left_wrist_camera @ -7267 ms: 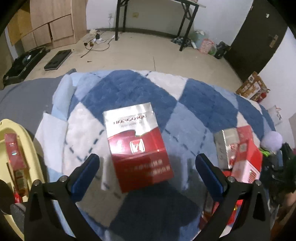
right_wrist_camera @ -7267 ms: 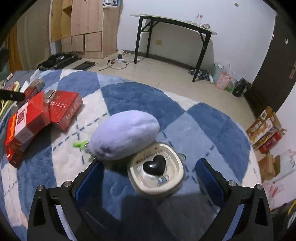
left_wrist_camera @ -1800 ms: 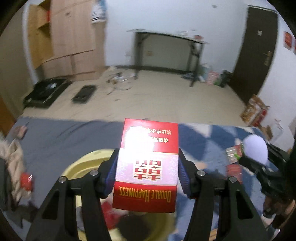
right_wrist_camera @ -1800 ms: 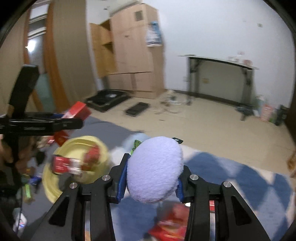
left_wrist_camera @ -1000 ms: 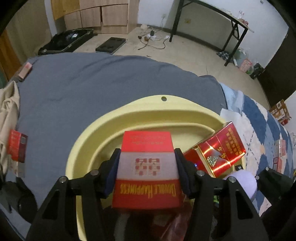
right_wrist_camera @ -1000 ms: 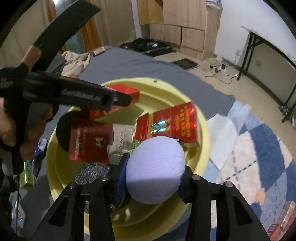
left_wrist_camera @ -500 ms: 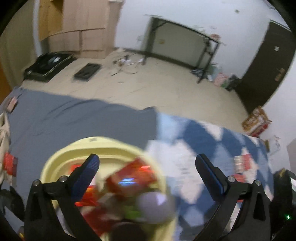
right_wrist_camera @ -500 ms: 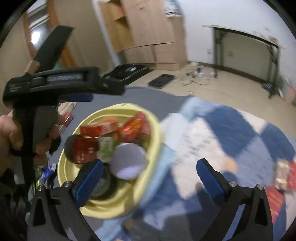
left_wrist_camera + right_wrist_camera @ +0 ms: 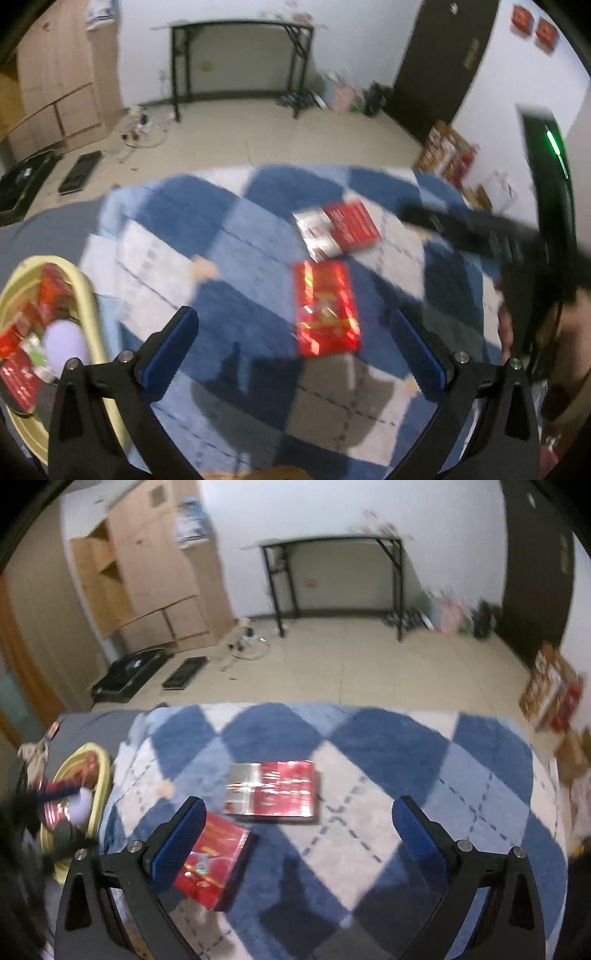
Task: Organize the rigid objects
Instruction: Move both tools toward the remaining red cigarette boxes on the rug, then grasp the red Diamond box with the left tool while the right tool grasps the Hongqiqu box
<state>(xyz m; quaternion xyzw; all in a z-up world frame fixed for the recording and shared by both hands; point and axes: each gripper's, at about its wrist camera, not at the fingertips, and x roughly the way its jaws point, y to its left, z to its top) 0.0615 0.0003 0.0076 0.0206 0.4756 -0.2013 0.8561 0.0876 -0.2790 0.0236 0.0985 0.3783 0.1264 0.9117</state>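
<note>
I held both grippers, left [image 9: 293, 341] and right [image 9: 297, 829], spread and empty above the red pack [image 9: 325, 308], ready to carry it to the yellow basin [image 9: 88, 295] beside it.

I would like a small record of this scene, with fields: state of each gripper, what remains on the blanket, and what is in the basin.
left gripper: open, holding nothing, above the blanket
right gripper: open, holding nothing, above the blanket
surface: blue and white diamond blanket
still on blanket: red pack; red and silver pack, lying flat, apart from each other
yellow basin: at the left edge of the blanket
in basin: several red packs, purple plush ball
image quality: motion blur, pack labels not readable
</note>
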